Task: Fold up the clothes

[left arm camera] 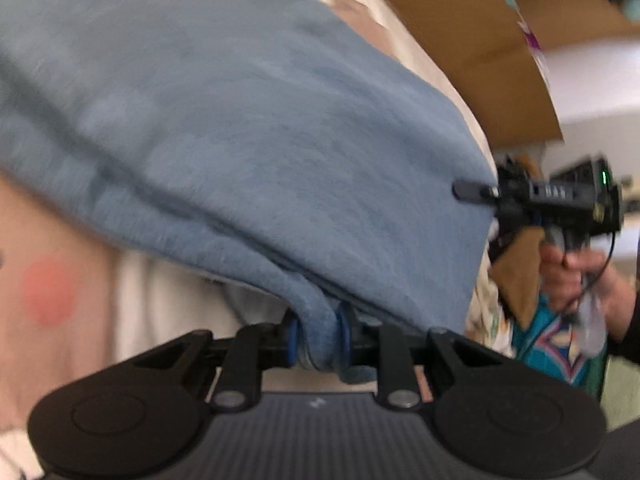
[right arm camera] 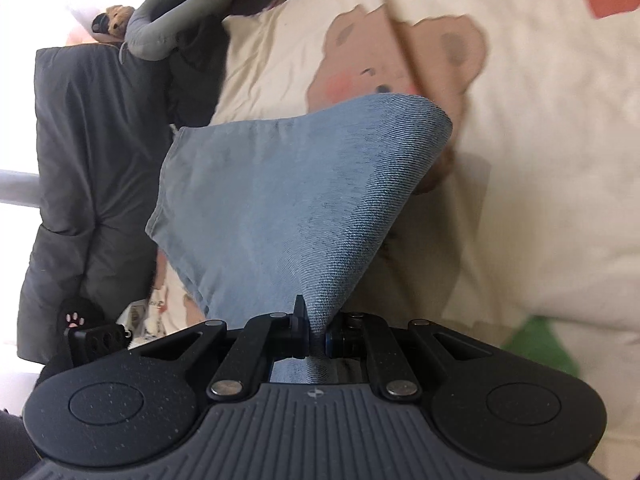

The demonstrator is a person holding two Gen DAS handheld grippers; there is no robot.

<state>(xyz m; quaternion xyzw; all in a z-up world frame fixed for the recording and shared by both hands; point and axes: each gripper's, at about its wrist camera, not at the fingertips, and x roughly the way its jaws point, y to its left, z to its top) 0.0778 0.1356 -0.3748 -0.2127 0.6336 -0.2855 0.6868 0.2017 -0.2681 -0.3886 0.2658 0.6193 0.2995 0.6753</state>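
Under us lies a cream bedspread (right arm camera: 520, 160) with a bear print. We hold a blue denim garment (right arm camera: 280, 200) lifted above it: our left gripper (left arm camera: 318, 344) is clamped on one bunched edge, our right gripper (right arm camera: 318, 334) on another. We judge a fold is in progress; next both edges must travel together and land even. Nearby a dark jacket (right arm camera: 92, 160) crowds the bedspread's side.

A cream bed cover (right arm camera: 540, 128) with a bear picture (right arm camera: 404, 56) lies ahead of the right gripper. To its left sits a dark grey padded cushion (right arm camera: 92, 152), with bright light behind. Ahead and right of the left gripper are brown cardboard boxes (left arm camera: 460, 32).
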